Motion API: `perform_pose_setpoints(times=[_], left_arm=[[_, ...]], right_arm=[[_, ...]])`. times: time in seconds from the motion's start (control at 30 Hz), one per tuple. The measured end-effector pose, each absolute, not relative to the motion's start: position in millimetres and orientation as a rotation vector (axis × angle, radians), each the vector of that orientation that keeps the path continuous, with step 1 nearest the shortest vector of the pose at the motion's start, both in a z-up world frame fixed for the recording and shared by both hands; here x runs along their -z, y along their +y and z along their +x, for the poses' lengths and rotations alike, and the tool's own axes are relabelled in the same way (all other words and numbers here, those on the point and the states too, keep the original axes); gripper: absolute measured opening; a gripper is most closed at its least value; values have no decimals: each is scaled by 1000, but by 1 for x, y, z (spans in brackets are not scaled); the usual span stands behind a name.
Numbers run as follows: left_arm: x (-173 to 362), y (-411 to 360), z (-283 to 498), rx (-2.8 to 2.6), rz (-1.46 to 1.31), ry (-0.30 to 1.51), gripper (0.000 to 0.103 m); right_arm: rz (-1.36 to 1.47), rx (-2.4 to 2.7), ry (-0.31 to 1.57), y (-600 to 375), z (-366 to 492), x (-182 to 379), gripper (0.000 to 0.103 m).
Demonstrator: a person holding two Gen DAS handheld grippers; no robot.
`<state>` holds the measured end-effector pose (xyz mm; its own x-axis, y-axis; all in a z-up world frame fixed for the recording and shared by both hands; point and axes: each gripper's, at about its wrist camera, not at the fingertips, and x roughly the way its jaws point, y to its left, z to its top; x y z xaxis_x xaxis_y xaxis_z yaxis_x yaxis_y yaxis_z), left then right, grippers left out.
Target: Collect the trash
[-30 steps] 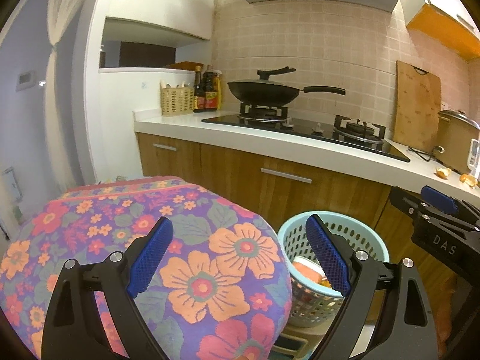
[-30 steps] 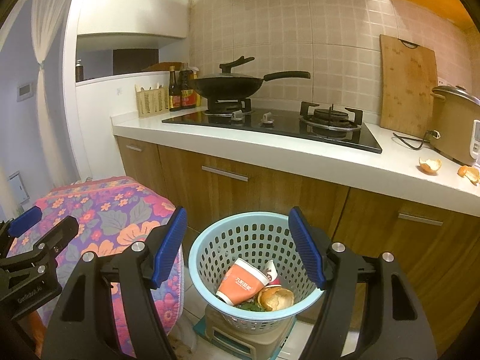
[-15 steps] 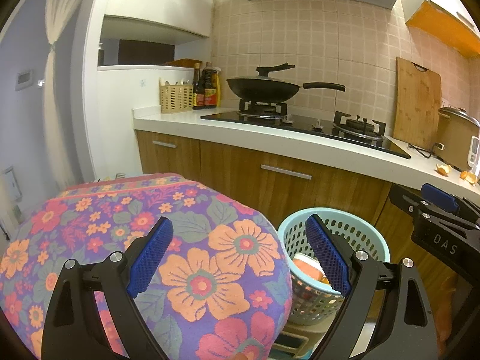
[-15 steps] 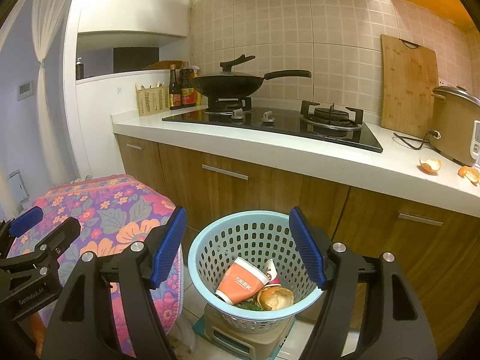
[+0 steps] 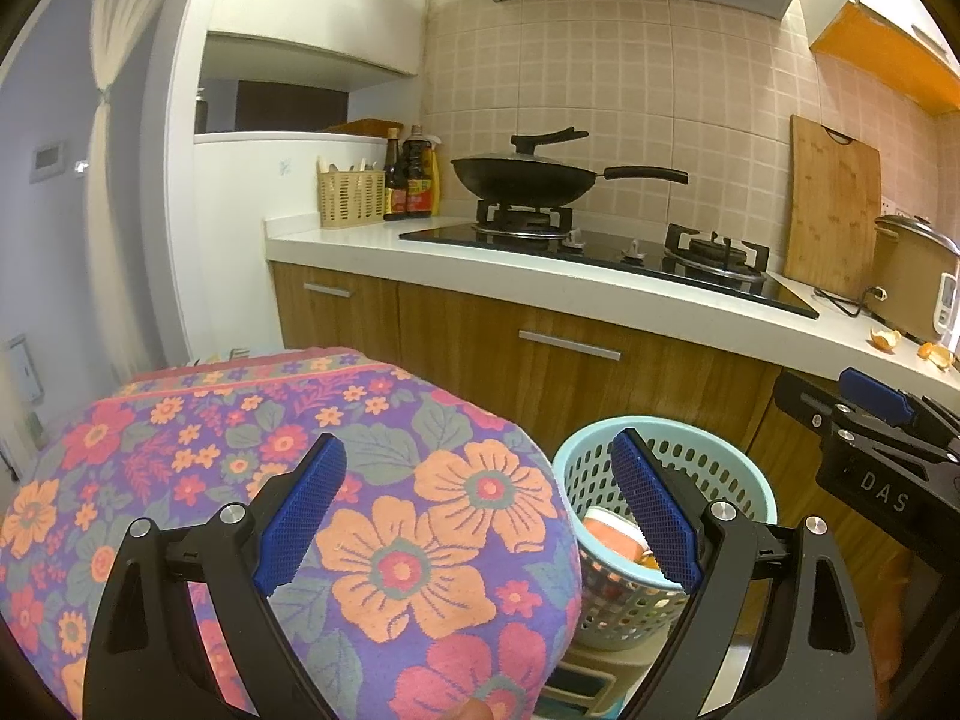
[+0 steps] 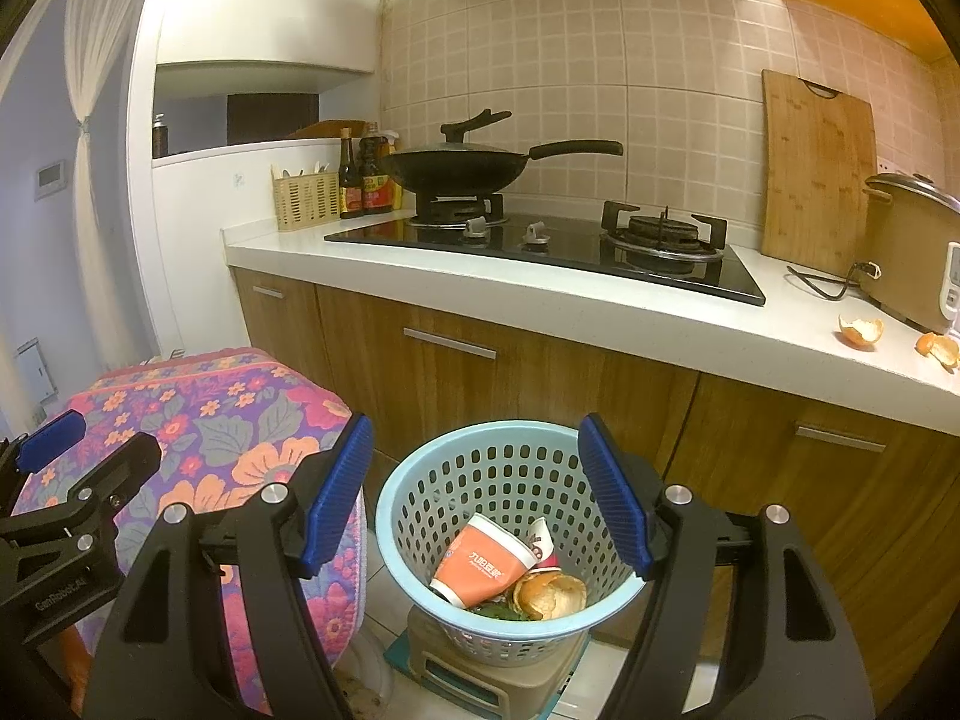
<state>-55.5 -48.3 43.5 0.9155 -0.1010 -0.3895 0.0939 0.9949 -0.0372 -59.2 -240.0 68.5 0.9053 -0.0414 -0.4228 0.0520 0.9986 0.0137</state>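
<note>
Left gripper [image 5: 474, 516] spread wide, nothing between its pads, over the flowered cloth [image 5: 288, 480]. Right gripper [image 6: 474, 495] spread too, empty, with one blue basket [image 6: 510, 528] just below and ahead. Only the right view looks inside: one orange cup [image 6: 486, 564], one peel [image 6: 549, 594]. Up to the right, two peels [image 6: 861, 331] on the counter [image 6: 660, 324].
</note>
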Motion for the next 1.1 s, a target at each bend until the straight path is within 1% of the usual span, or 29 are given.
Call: perform_pose_setpoints(times=[0.6, 1.1], left_arm=[[-43, -49, -58, 87, 3, 400, 88], [-48, -58, -64, 88, 44, 385, 88]], right_arm=[[38, 56, 445, -242, -61, -64, 67], [24, 69, 421, -237, -65, -71, 67]])
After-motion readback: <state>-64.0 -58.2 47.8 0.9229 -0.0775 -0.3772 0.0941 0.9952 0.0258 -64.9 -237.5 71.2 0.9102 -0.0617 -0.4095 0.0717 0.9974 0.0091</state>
